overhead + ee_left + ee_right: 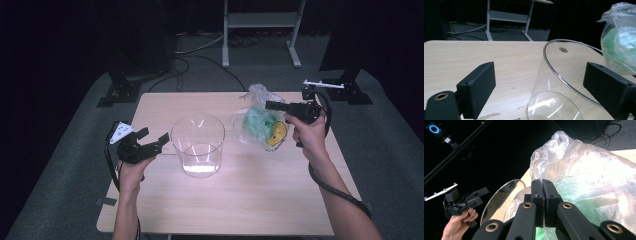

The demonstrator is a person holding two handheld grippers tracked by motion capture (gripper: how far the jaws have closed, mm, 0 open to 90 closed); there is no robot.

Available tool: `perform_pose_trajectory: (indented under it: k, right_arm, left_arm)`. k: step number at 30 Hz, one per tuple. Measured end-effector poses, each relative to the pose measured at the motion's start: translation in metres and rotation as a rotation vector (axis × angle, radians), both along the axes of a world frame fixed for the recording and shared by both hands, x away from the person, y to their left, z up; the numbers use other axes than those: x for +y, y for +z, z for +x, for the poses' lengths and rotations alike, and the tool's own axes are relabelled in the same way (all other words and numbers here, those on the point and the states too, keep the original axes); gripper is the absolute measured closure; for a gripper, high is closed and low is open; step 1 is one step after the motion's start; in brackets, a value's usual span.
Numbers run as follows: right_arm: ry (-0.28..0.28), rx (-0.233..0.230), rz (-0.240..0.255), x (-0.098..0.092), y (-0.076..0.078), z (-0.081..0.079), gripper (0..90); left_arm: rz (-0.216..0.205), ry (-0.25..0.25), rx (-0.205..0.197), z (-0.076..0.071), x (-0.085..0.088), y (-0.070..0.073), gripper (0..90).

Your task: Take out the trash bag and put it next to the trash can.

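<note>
A clear plastic bag [257, 122] with green and yellow contents lies right of centre on the wooden table [250, 200]. My right gripper [270, 105] is at the bag's top, and in the right gripper view its jaws [542, 187] are pressed together with the bag's film [586, 177] pinched between them. A clear round container [197, 145] stands upright in the middle of the table. My left gripper [154, 136] hovers just left of it, open with nothing between its jaws. In the left gripper view [540, 75] the container rim [559, 75] is close ahead and the bag [621, 37] is behind it.
Bare table surface lies in front of the container and at the far left. Beyond the table are a white metal frame [260, 30], dark stands [125, 85] and floor cables. In the right gripper view the left gripper [479, 195] and its hand appear past the container [499, 195].
</note>
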State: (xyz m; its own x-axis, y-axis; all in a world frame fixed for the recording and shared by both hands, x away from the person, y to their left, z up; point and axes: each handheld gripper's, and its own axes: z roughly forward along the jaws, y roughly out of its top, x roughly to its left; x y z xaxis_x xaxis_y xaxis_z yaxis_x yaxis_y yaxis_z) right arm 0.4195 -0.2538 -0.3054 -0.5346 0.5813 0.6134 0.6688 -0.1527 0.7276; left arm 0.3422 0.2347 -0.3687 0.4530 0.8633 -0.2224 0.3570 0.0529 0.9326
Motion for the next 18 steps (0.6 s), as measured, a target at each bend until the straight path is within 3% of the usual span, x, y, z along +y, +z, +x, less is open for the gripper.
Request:
perform_pose_trajectory:
  k: [18]
  right_arm:
    - [0.000,0.050,-0.028,0.003,-0.032,0.005,88.7]
  left_arm:
    - [0.002,-0.004,0.002,0.000,-0.001,0.000,9.8]
